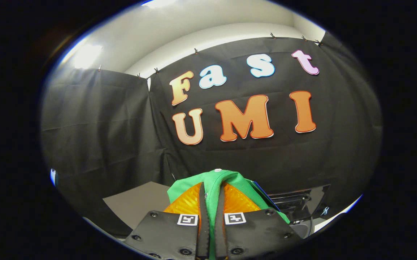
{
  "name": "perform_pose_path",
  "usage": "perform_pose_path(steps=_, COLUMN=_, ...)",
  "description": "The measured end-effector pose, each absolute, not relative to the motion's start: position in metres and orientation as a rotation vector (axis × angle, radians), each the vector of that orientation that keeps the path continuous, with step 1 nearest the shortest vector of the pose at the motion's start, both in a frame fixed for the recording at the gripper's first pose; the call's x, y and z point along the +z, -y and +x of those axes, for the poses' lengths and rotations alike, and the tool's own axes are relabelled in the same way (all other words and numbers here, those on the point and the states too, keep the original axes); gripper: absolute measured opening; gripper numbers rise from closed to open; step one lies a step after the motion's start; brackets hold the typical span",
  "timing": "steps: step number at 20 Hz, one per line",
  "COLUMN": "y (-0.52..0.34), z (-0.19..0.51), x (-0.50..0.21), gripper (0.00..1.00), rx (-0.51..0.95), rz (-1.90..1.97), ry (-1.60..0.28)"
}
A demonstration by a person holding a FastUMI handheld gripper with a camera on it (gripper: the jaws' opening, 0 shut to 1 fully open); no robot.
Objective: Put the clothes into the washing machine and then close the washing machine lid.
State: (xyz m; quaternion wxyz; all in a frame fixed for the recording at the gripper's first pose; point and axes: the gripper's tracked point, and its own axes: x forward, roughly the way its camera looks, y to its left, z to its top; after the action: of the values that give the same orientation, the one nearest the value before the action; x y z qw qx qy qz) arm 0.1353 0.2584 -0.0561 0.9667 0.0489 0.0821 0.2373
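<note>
While a green garment point(213, 187) is pinched between the nearly closed fingers of the gripper point(212, 202), held aloft, loading and lid-closing are judged undone.

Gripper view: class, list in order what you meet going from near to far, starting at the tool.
Tool, its fingers shut on the cloth → green garment pinched between them and bunched just ahead → grey tabletop and dark machine beyond → black cloth booth wall → white room wall above it.
</note>
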Motion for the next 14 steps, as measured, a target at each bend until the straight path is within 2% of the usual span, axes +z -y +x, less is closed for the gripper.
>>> perform_pose_path(steps=7, y=-0.195, z=0.159, x=-0.13, gripper=0.13, rx=0.462, rz=0.016, ry=-0.287)
perform_pose_path(steps=14, y=-0.163, z=0.18, x=-0.267, gripper=0.13, rx=0.483, rz=-0.043, ry=-0.528)
